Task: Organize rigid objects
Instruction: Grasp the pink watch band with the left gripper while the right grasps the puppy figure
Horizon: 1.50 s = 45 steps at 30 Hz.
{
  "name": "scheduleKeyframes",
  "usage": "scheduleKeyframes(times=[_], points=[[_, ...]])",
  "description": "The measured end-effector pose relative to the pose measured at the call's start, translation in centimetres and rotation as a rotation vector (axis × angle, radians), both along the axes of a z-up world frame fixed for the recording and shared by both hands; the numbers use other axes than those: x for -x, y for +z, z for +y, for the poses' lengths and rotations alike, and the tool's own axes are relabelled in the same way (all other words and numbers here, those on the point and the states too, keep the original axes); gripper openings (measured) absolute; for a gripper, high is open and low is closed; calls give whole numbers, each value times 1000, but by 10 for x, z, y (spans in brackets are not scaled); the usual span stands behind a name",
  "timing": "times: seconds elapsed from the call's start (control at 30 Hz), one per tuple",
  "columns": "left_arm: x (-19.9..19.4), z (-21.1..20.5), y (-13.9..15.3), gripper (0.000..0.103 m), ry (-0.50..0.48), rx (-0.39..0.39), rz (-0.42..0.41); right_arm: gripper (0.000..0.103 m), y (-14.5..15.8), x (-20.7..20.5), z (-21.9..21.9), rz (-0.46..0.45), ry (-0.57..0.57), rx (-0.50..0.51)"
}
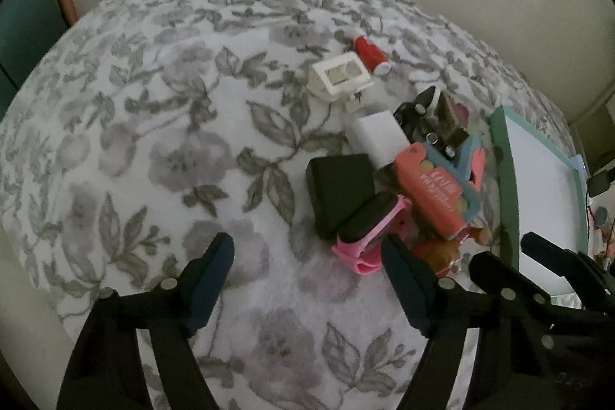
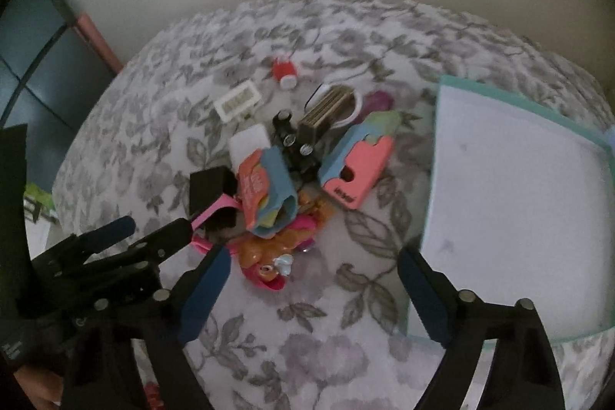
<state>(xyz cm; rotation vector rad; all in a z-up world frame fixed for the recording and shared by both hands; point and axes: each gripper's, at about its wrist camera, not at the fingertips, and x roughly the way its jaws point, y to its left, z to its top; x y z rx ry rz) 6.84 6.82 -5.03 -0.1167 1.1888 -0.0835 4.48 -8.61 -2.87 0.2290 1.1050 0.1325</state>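
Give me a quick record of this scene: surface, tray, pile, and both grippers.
surface: floral bedspread
tray: teal-rimmed, white inside, nothing in it, right of the pile
pile: black box, white block, pink watch, coral packs, red spool
left gripper: open, nothing between its fingers
right gripper: open, nothing between its fingers

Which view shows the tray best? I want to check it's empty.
The right wrist view: the tray fills its right side, nearly whole, its white floor bare. The left wrist view shows the tray only edge-on at the frame's right, partly behind the right gripper.
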Motion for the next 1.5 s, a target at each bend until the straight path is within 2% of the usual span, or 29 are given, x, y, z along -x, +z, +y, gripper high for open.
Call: scheduleKeyframes(times=[0.17,0.27,0.37,0.63,0.8,0.87,1.13,1.2,1.27,1.5], points=[[-5,-1,-12,66,-14,39,19,82,-20,-11,5,43,14,-11],[-8,-4,-19,62,-25,59,28,81,-24,-15,5,49,9,-34],[-10,-5,-23,49,-32,76,27,80,-29,-21,3,60,-5,-79],[-14,1,-28,42,-12,142,17,75,-44,-38,3,89,-24,-189],[-14,1,-28,35,-14,169,8,63,-52,-42,4,105,-40,-290],[-16,-1,-28,33,-16,174,4,63,-55,-43,3,112,-47,-321],[-14,-3,-28,28,-3,181,7,61,-60,-39,3,101,-60,-364],[-12,-2,-28,17,3,181,15,60,-60,-36,-1,103,-71,-378],[-9,-1,-28,14,13,179,27,60,-60,-32,-4,101,-75,-384],[5,5,-24,13,33,157,47,59,-53,-17,-11,91,-102,-371]])
